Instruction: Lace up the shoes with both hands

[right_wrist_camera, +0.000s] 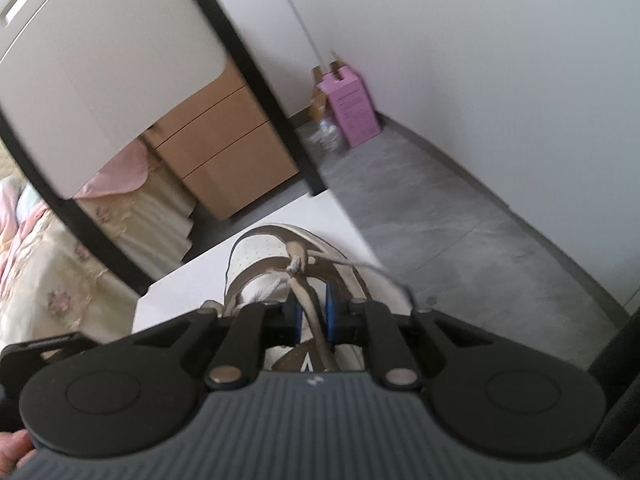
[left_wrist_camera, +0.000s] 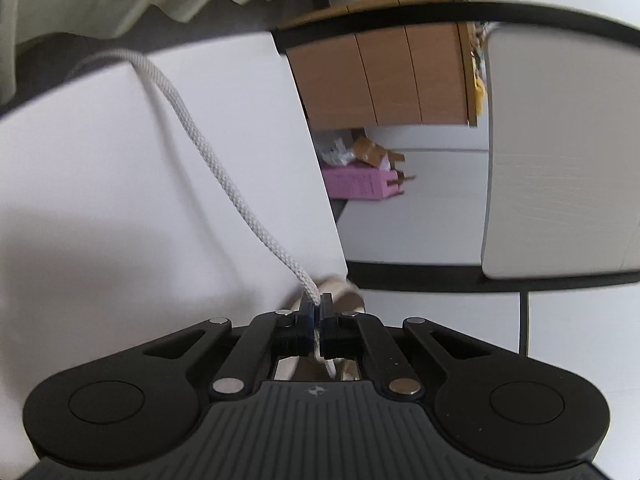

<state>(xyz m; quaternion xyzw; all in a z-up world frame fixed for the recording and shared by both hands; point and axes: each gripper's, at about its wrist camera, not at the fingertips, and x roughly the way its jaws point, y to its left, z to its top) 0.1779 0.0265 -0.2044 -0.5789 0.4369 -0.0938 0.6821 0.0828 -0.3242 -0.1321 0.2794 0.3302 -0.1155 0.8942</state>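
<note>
Indoors, white table (right_wrist_camera: 256,236), grey floor (right_wrist_camera: 460,208); left fingers (left_wrist_camera: 318,306) clenched on lace (left_wrist_camera: 208,152), right fingers (right_wrist_camera: 334,312) loosely apart.

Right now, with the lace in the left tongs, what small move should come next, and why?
Probably draw the left tongs gently back to take up slack: they are shut on the grey lace, which curves loosely across the white tabletop. The right tongs hang over the shoe, a lace running loose between their pads.
</note>
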